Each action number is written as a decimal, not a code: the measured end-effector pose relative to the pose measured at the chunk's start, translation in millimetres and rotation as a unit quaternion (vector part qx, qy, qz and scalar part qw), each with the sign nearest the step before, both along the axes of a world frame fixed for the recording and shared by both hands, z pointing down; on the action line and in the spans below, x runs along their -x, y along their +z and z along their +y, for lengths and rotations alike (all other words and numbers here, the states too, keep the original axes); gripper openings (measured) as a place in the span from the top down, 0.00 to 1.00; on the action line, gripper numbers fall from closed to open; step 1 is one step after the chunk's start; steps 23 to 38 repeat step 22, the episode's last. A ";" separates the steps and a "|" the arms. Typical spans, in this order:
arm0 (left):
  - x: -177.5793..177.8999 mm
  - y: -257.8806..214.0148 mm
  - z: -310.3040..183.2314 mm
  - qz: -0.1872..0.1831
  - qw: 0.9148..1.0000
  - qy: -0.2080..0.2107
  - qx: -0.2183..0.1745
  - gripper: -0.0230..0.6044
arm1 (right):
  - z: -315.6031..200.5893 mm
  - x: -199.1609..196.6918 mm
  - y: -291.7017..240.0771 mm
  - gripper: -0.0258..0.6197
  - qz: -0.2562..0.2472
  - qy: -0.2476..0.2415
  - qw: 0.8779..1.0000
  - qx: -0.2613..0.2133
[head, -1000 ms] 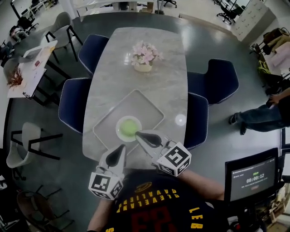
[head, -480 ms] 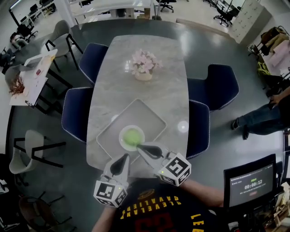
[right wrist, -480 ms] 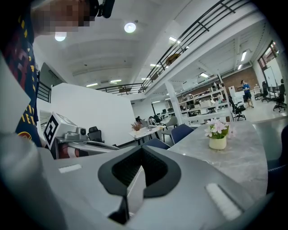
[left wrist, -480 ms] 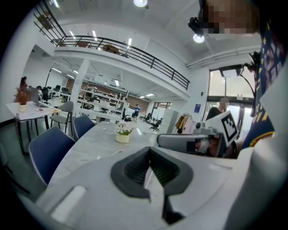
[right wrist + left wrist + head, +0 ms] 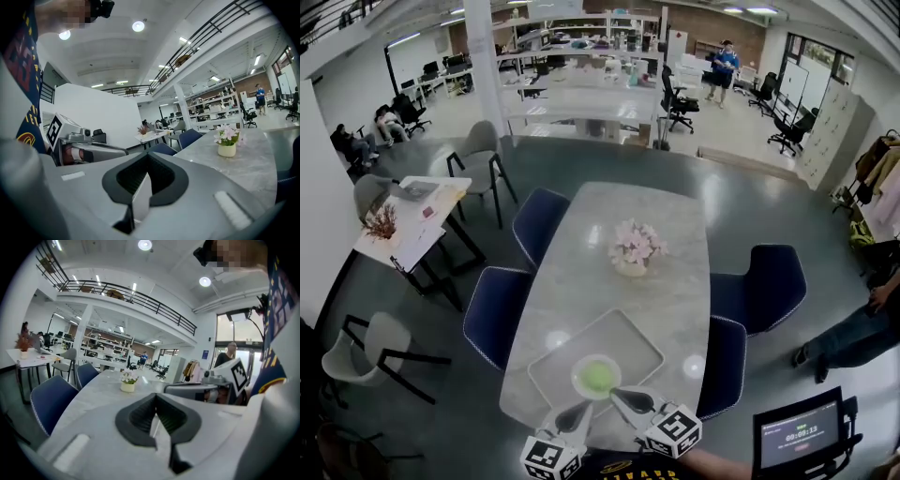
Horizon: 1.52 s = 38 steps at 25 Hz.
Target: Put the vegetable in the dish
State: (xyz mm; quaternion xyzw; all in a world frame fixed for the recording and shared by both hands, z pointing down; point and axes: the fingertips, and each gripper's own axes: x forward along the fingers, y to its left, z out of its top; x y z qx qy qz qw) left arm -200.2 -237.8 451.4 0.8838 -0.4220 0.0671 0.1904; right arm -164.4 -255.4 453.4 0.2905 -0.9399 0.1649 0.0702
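Green vegetable [image 5: 598,378] sits in the white dish [image 5: 578,373]. The dish rests on the grey tray [image 5: 623,336], toward the 6 o'clock end of the marble table [image 5: 609,220].

In the head view the left gripper [image 5: 581,411] is at 7 o'clock from the dish and the right gripper [image 5: 619,394] is at 5 o'clock. Both tips are just beside the dish's near rim (contact can't be judged from this height). The 2 marker cubes are at the bottom edge of the head view.

In the left gripper view the 2 jaws are pressed together with nothing between them, and only tabletop lies beyond. The right gripper view shows the same: 2 jaws closed tight on nothing. Each gripper shows up in the other's view, the right one at 3 o'clock in the left gripper view and the left one at 9 o'clock in the right gripper view.

A flower pot [image 5: 632,251] with pink blooms stands at 12 o'clock from the dish, off the tray and well apart from it. There are 4 navy chairs [image 5: 497,314], 2 on the table's 9 o'clock side and 2 on its 3 o'clock side. A monitor [image 5: 802,436] is at 4 o'clock in the head view, and a person [image 5: 853,333] stands at the 3 o'clock edge.
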 end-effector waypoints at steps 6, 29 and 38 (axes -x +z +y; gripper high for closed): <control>-6.1 4.5 -5.1 -0.002 1.000 0.005 -0.007 0.96 | -6.4 -6.1 3.3 0.95 0.003 0.006 1.000 -0.006; -8.7 12.5 -2.8 -0.008 1.000 0.010 0.004 0.96 | -3.9 -10.4 10.9 0.95 0.004 0.014 1.000 0.008; -8.7 12.5 -2.8 -0.008 1.000 0.010 0.004 0.96 | -3.9 -10.4 10.9 0.95 0.004 0.014 1.000 0.008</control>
